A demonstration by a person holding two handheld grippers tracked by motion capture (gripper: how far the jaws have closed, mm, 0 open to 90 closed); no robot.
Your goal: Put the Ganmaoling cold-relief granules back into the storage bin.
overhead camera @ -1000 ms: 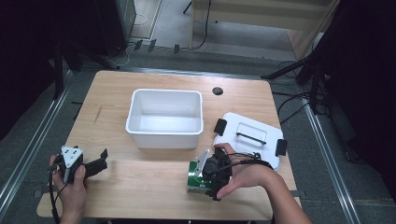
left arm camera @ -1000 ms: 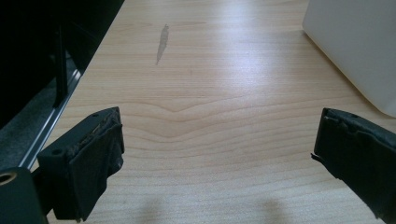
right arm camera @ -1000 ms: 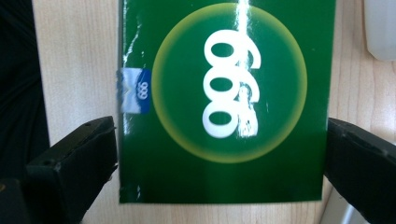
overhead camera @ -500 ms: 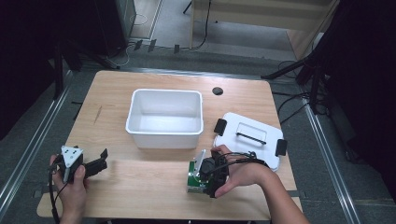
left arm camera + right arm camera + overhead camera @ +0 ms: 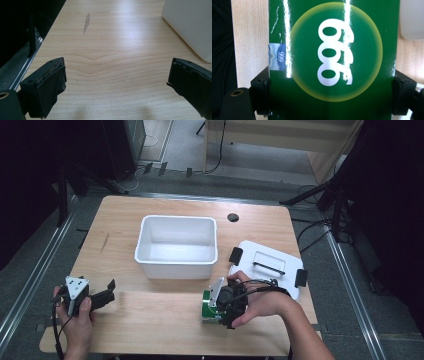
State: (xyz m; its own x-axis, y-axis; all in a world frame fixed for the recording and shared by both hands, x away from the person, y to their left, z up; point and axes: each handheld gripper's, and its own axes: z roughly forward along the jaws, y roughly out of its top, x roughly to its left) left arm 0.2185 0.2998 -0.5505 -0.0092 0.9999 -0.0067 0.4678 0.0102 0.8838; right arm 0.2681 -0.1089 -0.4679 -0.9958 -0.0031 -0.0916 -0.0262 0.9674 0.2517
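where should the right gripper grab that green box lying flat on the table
Grip the green box across its two long side edges, coming straight down from above. It lies flat, its broad printed face up, and the right gripper has been closing there, one jaw on each edge.

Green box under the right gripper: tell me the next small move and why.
Probably lift it straight up a little. The right gripper has just been closing and its jaws now sit against both sides of the green box, which lies flat on the table, with the open white bin just beyond.
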